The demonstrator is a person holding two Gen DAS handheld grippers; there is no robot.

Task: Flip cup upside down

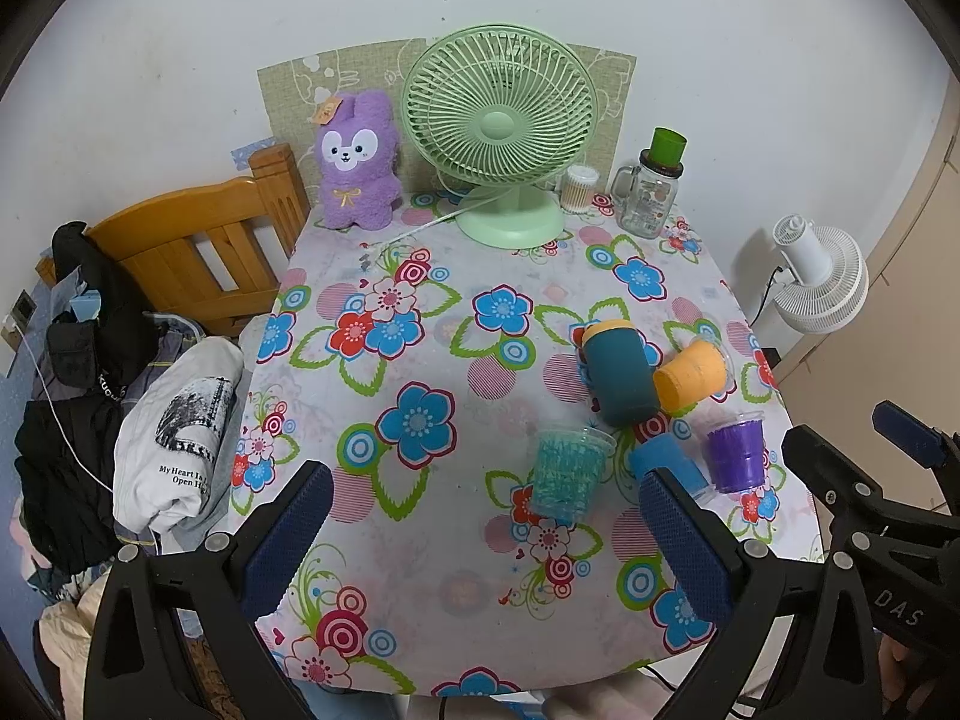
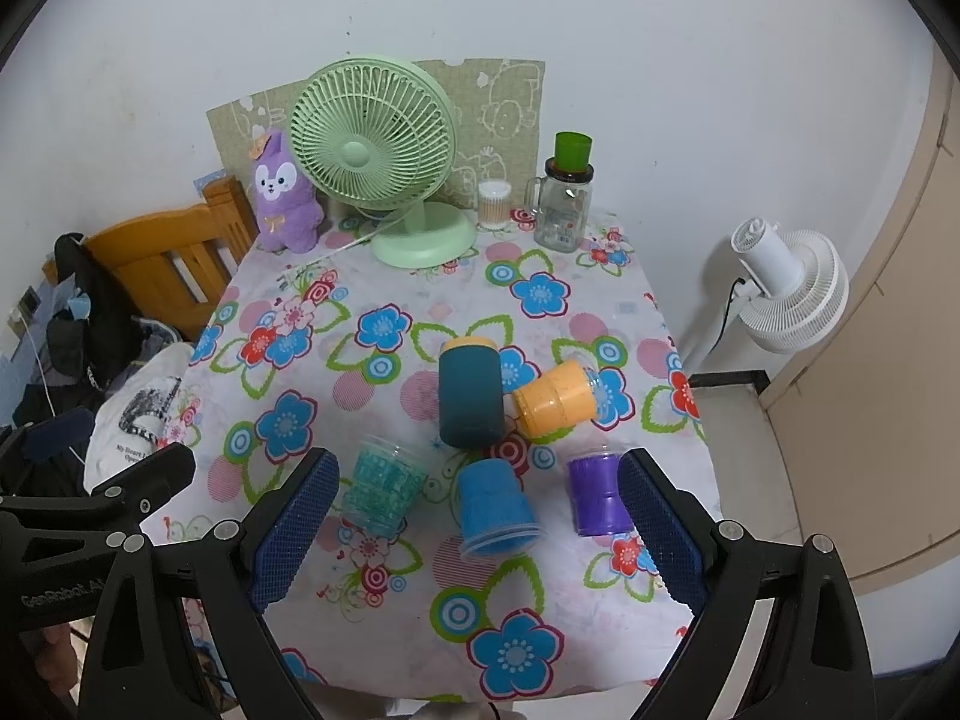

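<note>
Five cups, left wrist view: teal cup (image 1: pixel 567 474), purple cup (image 1: pixel 737 456) upright; blue cup (image 1: pixel 666 462), orange cup (image 1: pixel 690 378), dark cup (image 1: pixel 618 375) tipped, nearer than green fan (image 1: pixel 501 132).
Left tool (image 1: pixel 486 534): fingers apart, empty.
Right wrist view: same five on desk (image 2: pixel 390 600).
Right tool (image 2: pixel 480 534): fingers apart, empty.

You've got teal (image 2: pixel 381 495), blue (image 2: pixel 495 507), purple (image 2: pixel 597 495), orange (image 2: pixel 555 399) cups, floral tablecloth (image 2: pixel 384 570), green fan (image 2: pixel 372 138).
</note>
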